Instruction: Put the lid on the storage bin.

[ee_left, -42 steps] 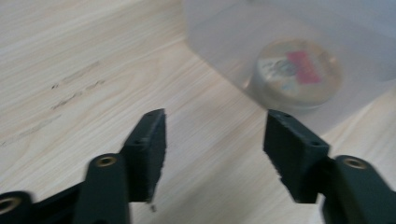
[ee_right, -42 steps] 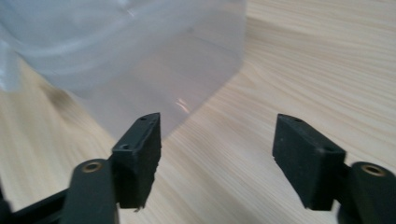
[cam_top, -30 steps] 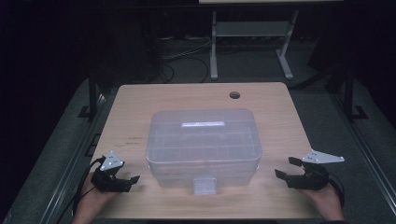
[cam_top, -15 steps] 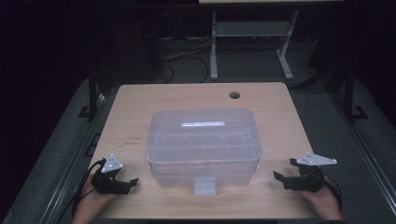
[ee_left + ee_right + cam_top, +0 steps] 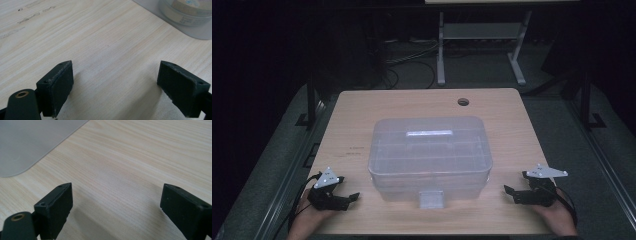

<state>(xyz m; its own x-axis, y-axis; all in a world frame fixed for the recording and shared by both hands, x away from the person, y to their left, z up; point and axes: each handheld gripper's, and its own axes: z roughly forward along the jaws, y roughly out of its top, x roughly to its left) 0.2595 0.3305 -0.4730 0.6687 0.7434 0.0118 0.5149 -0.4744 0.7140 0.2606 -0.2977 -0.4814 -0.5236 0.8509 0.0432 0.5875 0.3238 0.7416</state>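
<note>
The clear lidded box sits mid-worktop between the left tool and right tool, both wide open, empty, equally near.

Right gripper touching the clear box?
Apart. In the high view, bare table separates the right gripper from the clear plastic box; the right gripper view shows open fingers over bare wood.

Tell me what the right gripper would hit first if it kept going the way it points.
Probably the clear plastic box: the right gripper, jaws open and empty, points across bare table toward its near right corner, though it might just slip past it.
</note>
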